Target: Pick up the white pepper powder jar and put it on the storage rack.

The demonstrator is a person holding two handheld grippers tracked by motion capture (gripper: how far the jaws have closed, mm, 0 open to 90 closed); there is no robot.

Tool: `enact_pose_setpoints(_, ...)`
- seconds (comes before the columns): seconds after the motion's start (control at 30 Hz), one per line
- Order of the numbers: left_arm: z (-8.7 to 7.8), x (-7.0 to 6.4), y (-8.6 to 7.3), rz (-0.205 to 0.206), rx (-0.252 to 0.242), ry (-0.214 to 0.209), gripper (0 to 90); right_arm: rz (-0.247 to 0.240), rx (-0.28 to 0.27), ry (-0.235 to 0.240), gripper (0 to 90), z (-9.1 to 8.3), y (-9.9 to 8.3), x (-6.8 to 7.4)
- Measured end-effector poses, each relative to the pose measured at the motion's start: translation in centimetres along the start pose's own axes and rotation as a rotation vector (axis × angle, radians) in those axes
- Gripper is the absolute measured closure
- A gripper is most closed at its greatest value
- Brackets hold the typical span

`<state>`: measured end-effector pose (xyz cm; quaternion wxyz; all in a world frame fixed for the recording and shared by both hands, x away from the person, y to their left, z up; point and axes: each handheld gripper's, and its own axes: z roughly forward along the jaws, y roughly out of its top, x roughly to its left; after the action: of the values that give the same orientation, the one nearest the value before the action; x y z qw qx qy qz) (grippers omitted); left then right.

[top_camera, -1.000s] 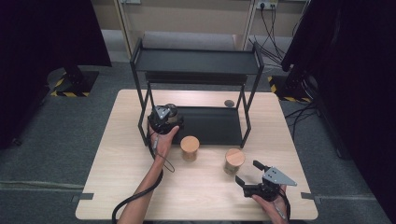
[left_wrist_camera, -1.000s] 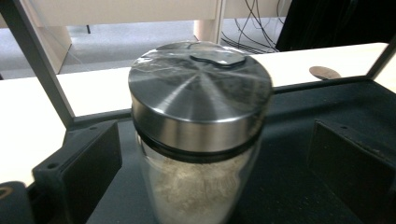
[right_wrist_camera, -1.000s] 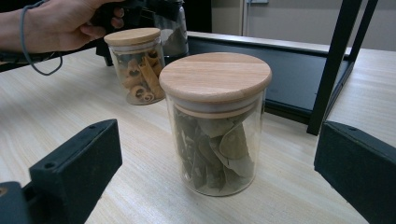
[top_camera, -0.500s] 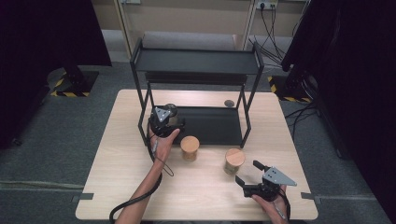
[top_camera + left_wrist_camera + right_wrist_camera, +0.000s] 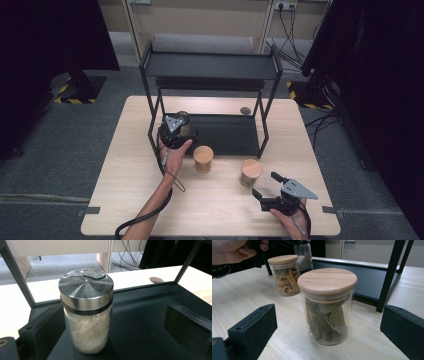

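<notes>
While the left gripper (image 5: 176, 131) stands at the left end of the rack's lower shelf (image 5: 150, 322), its jaws are spread wide, one on each side of the metal-lidded jar (image 5: 86, 312), and neither one touches the glass. This jar, half full of a pale powder, stands upright on the black shelf, near the left post of the rack (image 5: 210, 75). I judge that the jar has just been set down there and the step in hand is the release, though a grasp about to begin would look the same.

The right gripper (image 5: 272, 192) rests low on the table (image 5: 125, 165) near the front edge, also with its jaws wide apart. In the right gripper view the jar of leaves (image 5: 327, 306) with a wooden lid stands just ahead, between the two jaws but not yet inside them. The jar of bark pieces (image 5: 284, 275) stands farther off, close to the person's left hand (image 5: 234, 250).

For the next move, I think the left gripper should draw straight back so it does not tip the jar, and the right one must go forward until the leaf jar sits between the jaws, then close below the lid.
</notes>
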<state>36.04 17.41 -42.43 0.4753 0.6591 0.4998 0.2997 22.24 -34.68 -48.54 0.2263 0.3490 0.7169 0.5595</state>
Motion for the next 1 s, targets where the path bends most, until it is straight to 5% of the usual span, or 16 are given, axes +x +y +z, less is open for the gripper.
enact_pose_setpoints(1.0,-4.3,-0.1,-1.5,0.034,-0.051,-0.080,3.6,-0.004,0.003,-0.002,1.3,0.0,0.0,0.1)
